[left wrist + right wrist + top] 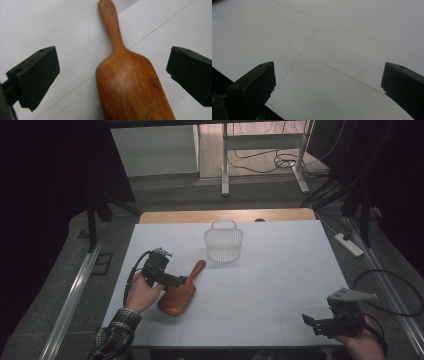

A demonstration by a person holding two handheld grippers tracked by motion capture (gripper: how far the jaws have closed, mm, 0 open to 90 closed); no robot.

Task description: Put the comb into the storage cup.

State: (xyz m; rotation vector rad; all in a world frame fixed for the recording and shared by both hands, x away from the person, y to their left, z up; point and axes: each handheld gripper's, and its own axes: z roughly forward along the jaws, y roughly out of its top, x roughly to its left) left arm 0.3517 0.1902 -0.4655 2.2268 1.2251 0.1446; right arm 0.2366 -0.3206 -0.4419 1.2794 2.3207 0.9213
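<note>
A brown wooden brush lies on the white table at the left, back side up, its handle pointing towards the far right. My left gripper hovers right over its wide body, open. In the left gripper view the brush sits between the two spread jaws of that gripper, apart from both, with bristles just showing at its left edge. A pale mesh basket with a handle stands upright beyond the brush. My right gripper is open near the table's front right corner, over bare table.
A strip of wooden tabletop shows past the white sheet's far edge. On the floor at the right lie a power strip and cables. A white desk frame stands behind the table. Dark curtains hang on both sides.
</note>
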